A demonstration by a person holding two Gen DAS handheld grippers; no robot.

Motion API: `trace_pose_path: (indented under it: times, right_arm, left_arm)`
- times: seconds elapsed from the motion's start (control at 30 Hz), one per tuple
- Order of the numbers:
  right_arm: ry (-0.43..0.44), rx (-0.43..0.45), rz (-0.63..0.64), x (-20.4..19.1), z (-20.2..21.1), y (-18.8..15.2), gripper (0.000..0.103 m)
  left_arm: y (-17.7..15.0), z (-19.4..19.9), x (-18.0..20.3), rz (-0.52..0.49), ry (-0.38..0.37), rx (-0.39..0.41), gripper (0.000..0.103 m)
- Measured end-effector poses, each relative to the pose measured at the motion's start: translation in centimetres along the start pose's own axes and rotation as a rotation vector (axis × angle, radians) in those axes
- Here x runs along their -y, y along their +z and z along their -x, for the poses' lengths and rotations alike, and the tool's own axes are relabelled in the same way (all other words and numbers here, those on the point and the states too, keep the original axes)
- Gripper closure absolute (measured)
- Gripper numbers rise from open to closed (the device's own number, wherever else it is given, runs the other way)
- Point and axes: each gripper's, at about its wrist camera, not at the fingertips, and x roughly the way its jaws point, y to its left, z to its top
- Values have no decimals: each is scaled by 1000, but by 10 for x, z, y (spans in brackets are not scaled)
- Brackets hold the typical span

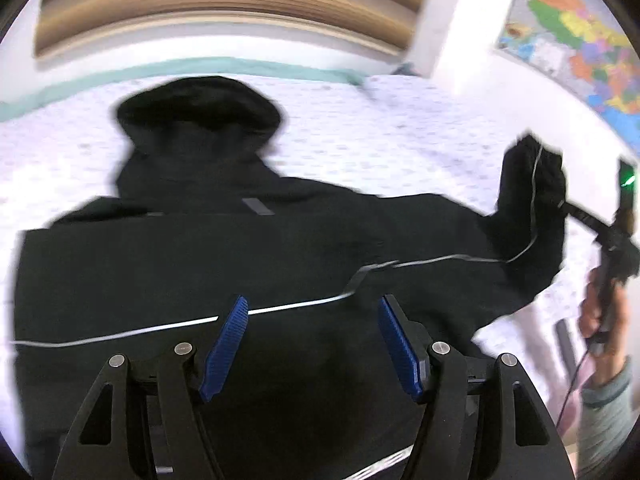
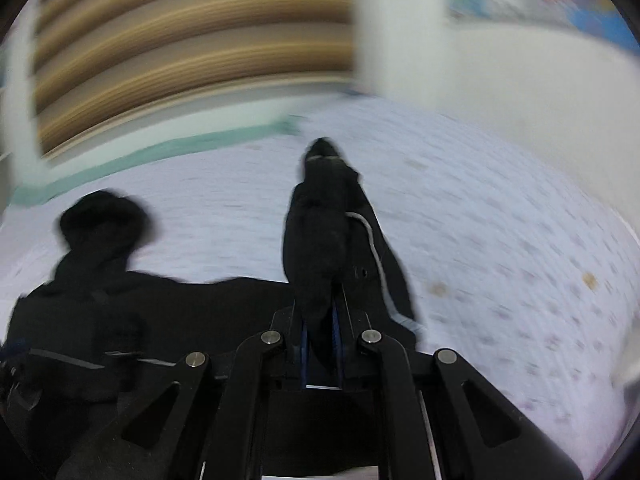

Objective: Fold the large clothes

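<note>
The right gripper has its jaws clamped on the black jacket's sleeve, lifting it off the bed. The left gripper hangs with jaws apart and empty over the black jacket, which lies spread across the patterned sheet, hood toward the headboard.

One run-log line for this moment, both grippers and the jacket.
left gripper: open, empty, over jacket | right gripper: shut on sleeve, lifted | jacket: on bed, hood far end
</note>
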Motion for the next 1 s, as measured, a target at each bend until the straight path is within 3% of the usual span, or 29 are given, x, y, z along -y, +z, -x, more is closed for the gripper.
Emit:
trace_pose_path:
  times: [0.1,0.4,0.5,0.6,0.7,0.87,1.0]
  right_arm:
    - [115,12,86,-74,2,10,90]
    - [361,-12,289,-268,14,-5,91]
    - [414,-3,338,-311,20,-15,91]
    - [491,-23,356,-359,27,-27,91]
    - [583,-75,346,-397,20,-44,91]
    - [585,-235,386,-455,-22,-88,88]
    - [566,-387,369,-465,-67,-124,84]
  left_arm:
    - [-8,21,-22,-18,91,13,34]
    - [-35,66,-87,70,142,73,34]
    - [-44,75,-107,120,134,84,35]
    - [-55,85,-125,159,197,114,35]
    - [-65,90,-150,229,190,113,35]
    - [-77,92,-176,285,182,105,35]
    - [-80,88,-181,289,166,94,35]
